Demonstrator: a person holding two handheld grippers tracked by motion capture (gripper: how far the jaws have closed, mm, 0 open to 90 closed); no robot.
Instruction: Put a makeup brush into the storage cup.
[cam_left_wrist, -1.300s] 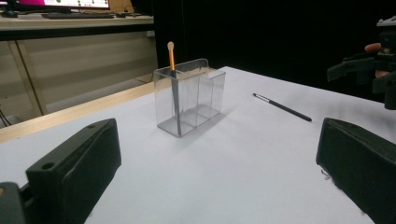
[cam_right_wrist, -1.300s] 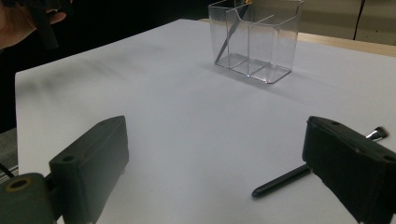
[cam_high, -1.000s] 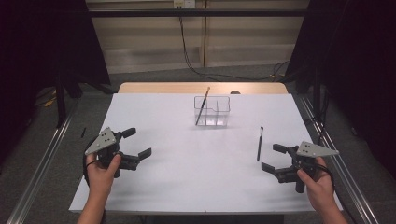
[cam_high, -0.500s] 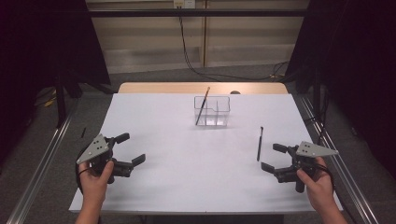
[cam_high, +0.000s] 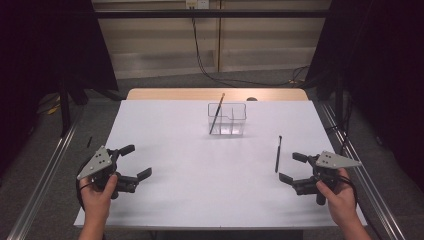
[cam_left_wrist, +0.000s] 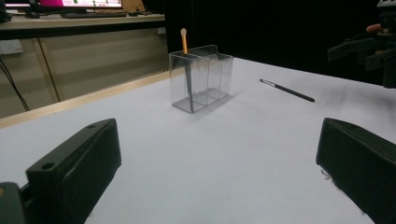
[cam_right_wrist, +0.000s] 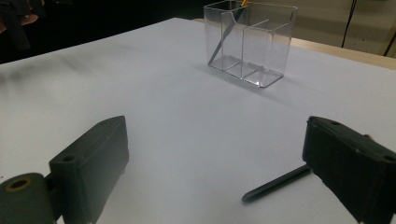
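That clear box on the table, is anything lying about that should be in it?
Possibly. One brush leans inside the clear organizer, while a dark pen lies loose on the white table, apart from it, near the right gripper. Nothing looks spilled or broken.

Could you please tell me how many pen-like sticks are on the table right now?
2: one stick leans inside the clear organizer; a black pen lies flat on the table near the right gripper.
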